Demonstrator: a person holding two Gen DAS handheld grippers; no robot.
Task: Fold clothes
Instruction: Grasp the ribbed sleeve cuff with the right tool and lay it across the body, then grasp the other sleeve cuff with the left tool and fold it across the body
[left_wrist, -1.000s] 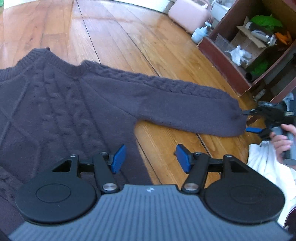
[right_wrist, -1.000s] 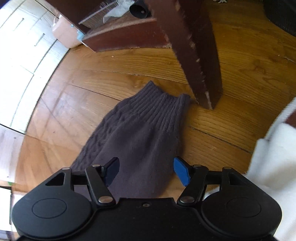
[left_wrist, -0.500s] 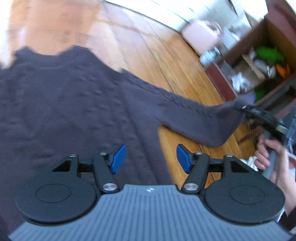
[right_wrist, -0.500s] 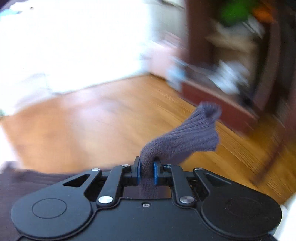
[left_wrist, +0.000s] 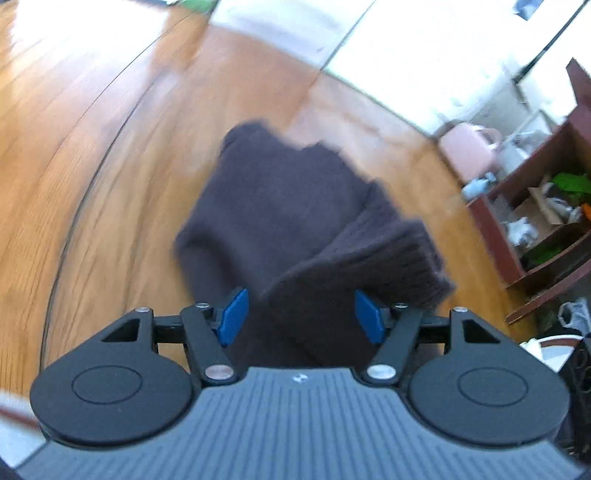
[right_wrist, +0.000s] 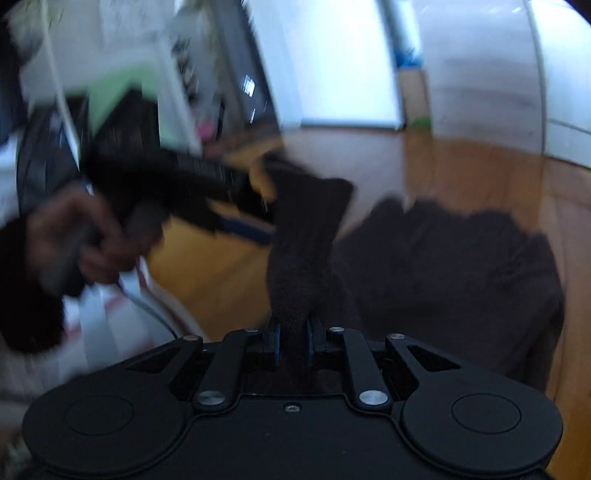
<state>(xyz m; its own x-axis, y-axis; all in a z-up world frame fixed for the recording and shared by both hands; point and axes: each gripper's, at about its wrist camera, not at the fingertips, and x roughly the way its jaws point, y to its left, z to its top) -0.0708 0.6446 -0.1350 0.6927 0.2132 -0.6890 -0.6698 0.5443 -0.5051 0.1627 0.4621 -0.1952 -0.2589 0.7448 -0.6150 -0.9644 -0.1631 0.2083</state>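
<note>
Brown wood floor (left_wrist: 92, 166) fills the left side. Pink jug (left_wrist: 467, 147) sits upper right w/ a dark red shelf (left_wrist: 495, 236) beside it, green stuff (left_wrist: 570, 182) & boxes inside.

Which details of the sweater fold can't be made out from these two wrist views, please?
- Left wrist view: motion blur hides the sweater knit; the gripper body cuts off its near part. The left gripper, jaws opening, straddles the sleeve cuff.
- Right wrist view: the right gripper hides the pinched sleeve end; the hand is smeared.
</note>
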